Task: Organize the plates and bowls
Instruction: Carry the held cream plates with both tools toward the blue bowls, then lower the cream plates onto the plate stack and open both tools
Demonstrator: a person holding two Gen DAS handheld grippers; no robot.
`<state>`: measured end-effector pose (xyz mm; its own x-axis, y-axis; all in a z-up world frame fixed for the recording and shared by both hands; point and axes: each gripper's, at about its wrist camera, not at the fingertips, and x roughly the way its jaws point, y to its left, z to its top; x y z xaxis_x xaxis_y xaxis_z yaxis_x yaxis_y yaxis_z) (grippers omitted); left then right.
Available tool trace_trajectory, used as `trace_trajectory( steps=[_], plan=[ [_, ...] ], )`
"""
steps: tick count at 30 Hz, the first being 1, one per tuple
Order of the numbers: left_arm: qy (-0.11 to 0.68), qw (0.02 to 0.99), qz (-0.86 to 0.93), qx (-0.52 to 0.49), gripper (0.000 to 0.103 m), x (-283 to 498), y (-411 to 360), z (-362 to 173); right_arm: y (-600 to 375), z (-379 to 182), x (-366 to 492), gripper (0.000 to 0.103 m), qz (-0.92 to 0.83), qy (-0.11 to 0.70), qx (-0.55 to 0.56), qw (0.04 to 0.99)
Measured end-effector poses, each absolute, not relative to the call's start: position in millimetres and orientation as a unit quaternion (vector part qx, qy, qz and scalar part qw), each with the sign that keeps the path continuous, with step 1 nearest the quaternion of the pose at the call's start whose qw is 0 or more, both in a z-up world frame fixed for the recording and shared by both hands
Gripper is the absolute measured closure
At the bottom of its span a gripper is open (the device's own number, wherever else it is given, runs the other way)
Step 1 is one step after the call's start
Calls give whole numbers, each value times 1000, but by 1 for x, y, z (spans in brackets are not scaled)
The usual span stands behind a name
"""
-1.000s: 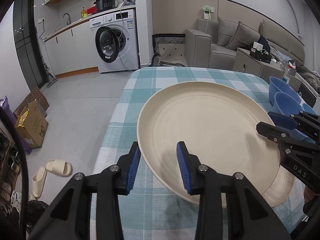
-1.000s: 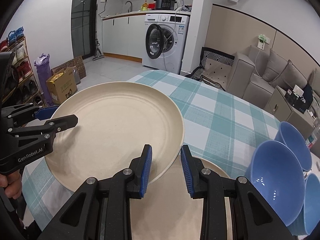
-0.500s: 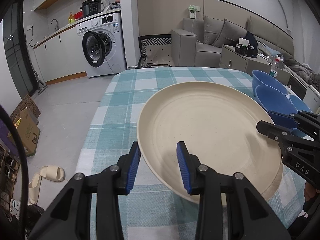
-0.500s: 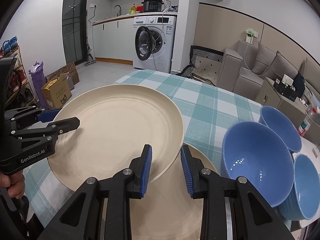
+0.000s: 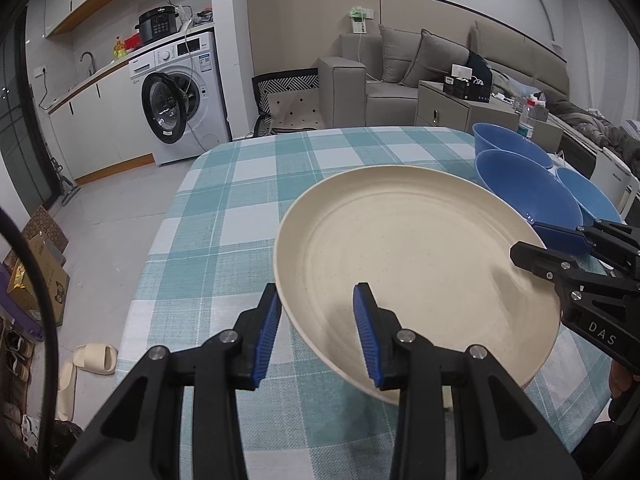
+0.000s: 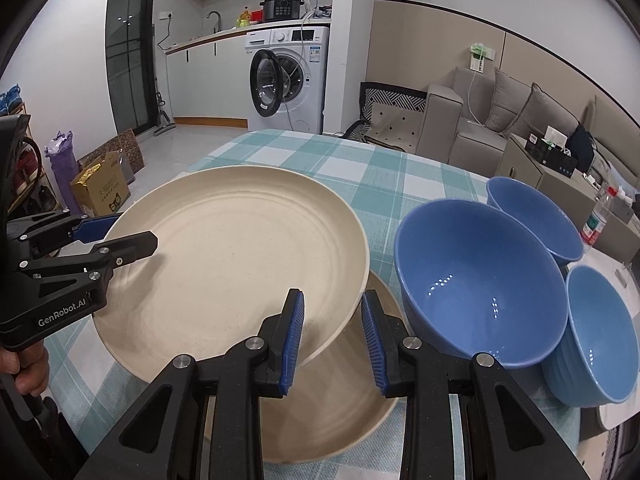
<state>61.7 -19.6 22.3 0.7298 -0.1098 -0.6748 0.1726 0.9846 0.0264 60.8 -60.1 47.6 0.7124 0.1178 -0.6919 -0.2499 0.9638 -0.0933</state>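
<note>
A large cream plate [image 5: 416, 264] is held level above the checked table between both grippers. My left gripper [image 5: 316, 336] straddles its near rim, jaws apart around the edge. My right gripper [image 6: 332, 336] straddles the opposite rim [image 6: 352, 304] the same way. The plate also shows in the right wrist view [image 6: 232, 256]. A second cream plate [image 6: 332, 400] lies on the table under it, partly hidden. Three blue bowls stand beside it: a large one [image 6: 480, 280], one behind [image 6: 532, 216] and one at the right [image 6: 596, 332].
The table with a teal checked cloth [image 5: 248, 208] has its left edge close by, with floor, slippers [image 5: 92, 360] and a cardboard box [image 5: 36, 280] below. A washing machine [image 5: 180, 96] and a sofa [image 5: 400, 76] stand beyond. A bottle [image 6: 598, 216] stands near the bowls.
Both grippers have carried the plate to the right, toward the bowls; it now covers more of the plate lying on the table. The grip on the rim looks unchanged.
</note>
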Motion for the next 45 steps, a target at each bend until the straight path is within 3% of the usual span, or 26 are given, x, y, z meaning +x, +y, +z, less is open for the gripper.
trace_trajectory(
  steps=[19, 45],
  plan=[
    [378, 918, -90, 77, 67, 60, -47, 2, -86, 31, 47, 73, 87, 373, -66, 921],
    [386, 912, -87, 112, 67, 62, -65, -19, -81, 5, 53, 73, 58, 401, -124, 906]
  ],
)
